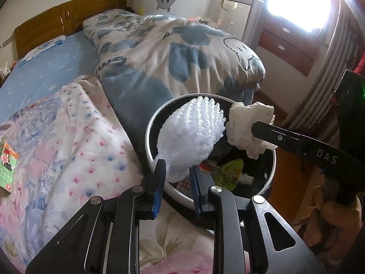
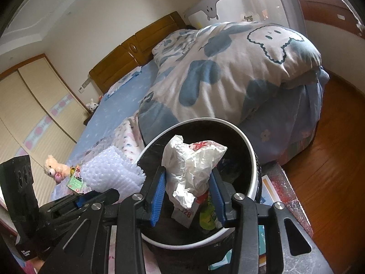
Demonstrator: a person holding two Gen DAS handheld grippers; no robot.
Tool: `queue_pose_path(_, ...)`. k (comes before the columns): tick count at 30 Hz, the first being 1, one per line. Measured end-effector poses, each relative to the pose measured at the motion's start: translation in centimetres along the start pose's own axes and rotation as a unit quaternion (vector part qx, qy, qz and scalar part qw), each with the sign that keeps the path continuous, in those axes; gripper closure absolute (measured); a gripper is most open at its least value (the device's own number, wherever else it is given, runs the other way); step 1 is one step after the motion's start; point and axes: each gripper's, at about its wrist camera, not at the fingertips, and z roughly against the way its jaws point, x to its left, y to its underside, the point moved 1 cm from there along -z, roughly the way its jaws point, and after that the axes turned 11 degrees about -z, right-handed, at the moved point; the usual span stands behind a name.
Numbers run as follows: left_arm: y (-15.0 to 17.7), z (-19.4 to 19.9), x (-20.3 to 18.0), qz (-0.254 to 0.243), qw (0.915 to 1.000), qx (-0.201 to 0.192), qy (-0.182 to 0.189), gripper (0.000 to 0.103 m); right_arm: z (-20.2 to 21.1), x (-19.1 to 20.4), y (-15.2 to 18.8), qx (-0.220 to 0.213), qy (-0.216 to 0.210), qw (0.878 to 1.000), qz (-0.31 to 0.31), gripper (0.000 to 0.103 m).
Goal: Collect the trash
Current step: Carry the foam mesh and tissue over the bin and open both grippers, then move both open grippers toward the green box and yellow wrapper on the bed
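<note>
Your left gripper [image 1: 176, 178] is clenched on the tail of a roll of bubble wrap [image 1: 191, 132], its blue pads pressed into the plastic, and the roll fans out toward 12 o'clock over the near rim of the trash bin [image 1: 157, 116], a round bin with a white rim and a black liner standing against the foot of the bed [image 1: 52, 68]. Your right gripper [image 2: 189, 189] is grasping a crumpled white paper wad [image 2: 191, 162] between its fingers, held directly above the bin's open mouth; in the left wrist view that wad sits at about 2 o'clock from the bubble wrap, just beside it, over the bin's far right rim. Inside the bin you can see a green drink pouch [image 1: 230, 174] with a white spout and some red-printed wrappers. The blue-and-white patterned duvet [image 1: 173, 45] is heaped at 12 o'clock beyond the bin, and a small green carton [image 1: 8, 166] lies on the floral blanket [image 1: 75, 148] at 9 o'clock
</note>
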Motion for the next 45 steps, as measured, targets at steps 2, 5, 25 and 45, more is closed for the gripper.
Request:
queue_pose_path(2, -0.1, -0.2, -0.1, -0.001, 1.0000, 0.003, 0.002, 0.075, -0.3, -0.1, -0.2, 0.003, 0.001, 1.000, -0.001, 0.063)
queue_pose_path(5, -0.1, -0.2, -0.2, -0.003, 1.0000, 0.003, 0.002, 0.048, -0.7, -0.2, -0.3, 0.006, 0.006, 1.000, -0.001, 0.059)
queue_pose_path(25, 7.6, 4.7, 7.8, 0.107, 0.9939, -0.003, -0.025, 0.038, -0.2, 4.0, 2.6, 0.006, -0.023, 1.000, 0.009, 0.015)
queue_pose_path(45, 17.5, 11.2, 19.3, 0.228, 0.9663, -0.007, -0.119, 0.038, -5.0, 14.2, 9.4, 0.076, -0.079, 0.992, 0.059, 0.015)
